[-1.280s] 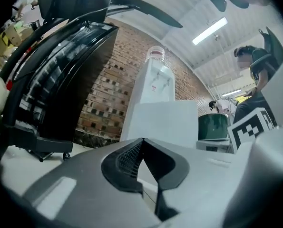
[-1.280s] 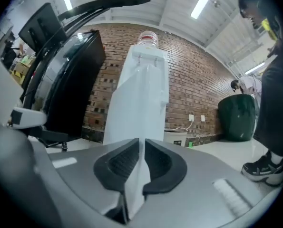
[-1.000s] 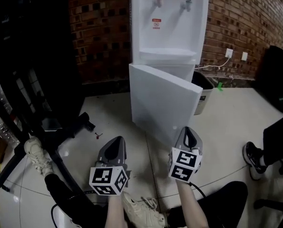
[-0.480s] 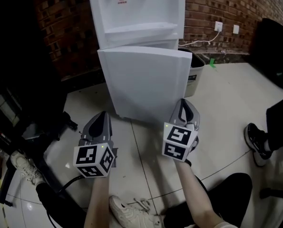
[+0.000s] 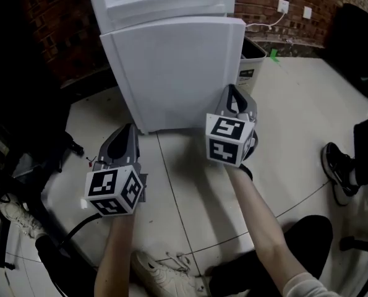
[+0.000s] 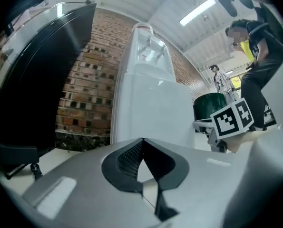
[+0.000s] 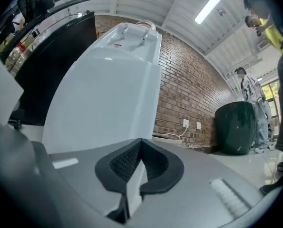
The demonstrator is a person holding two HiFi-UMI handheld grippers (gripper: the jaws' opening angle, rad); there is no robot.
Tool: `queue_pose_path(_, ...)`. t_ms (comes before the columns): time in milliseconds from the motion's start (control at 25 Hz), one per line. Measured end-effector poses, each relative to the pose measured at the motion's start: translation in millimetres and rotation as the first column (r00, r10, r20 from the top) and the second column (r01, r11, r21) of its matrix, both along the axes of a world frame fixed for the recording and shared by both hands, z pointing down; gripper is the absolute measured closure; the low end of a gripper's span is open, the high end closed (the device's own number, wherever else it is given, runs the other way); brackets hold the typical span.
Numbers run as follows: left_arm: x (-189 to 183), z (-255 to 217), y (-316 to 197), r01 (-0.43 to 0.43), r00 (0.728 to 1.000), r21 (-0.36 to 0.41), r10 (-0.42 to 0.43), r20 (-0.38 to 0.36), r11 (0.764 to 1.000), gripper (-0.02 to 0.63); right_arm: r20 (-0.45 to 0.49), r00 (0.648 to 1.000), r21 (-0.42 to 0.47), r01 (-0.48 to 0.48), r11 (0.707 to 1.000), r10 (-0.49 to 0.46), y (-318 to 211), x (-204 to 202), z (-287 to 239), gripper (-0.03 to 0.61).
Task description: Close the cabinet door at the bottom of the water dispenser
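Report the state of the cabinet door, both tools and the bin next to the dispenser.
Cabinet door: nearly closed, free right edge standing slightly out from the dispenser.
Left tool: shut, empty, pointing toward the door.
Right tool: shut, empty, tip at the door's lower right corner; contact unclear.
Bin: upright, right of the door.

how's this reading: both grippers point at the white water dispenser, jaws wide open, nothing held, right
Not quite: the jaws are not wide open. The left gripper and the right gripper both have their jaws closed together, as the left and right gripper views show. The rest holds: both point at the white water dispenser and hold nothing.
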State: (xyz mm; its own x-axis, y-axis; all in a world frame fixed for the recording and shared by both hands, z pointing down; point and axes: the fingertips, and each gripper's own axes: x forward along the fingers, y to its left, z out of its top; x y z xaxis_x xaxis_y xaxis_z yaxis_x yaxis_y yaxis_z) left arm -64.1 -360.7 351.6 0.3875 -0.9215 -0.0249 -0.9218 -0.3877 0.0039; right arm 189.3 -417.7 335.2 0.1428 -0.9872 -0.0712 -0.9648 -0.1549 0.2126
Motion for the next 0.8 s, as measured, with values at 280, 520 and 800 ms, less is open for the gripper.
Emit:
queue_pose_path(280,-4.1,4.9,-2.2,0.008,1.000,-0.011,-0.008,-0.015,1.000,0.600,-0.008,0.999,-0.080,0.046,0.996,-0.047,-51.1,-7.9,22.3,0.575)
queue_pose_path(520,3.7,8.1,2.7,-0.011,0.999,-0.016,0.010,-0.039,1.000,0.600,-0.029,0.999,-0.067,0.042,0.997,-0.044,-66.6,-6.9,24.6,0.575)
queue_pose_path(800,0.3,1.5,3.0,0.003,0.999,-0.006,-0.004,-0.048,1.000,0.600,-0.054,0.997,-0.101,0.054,0.993,-0.060,-68.0,-8.0,26.3,0.575)
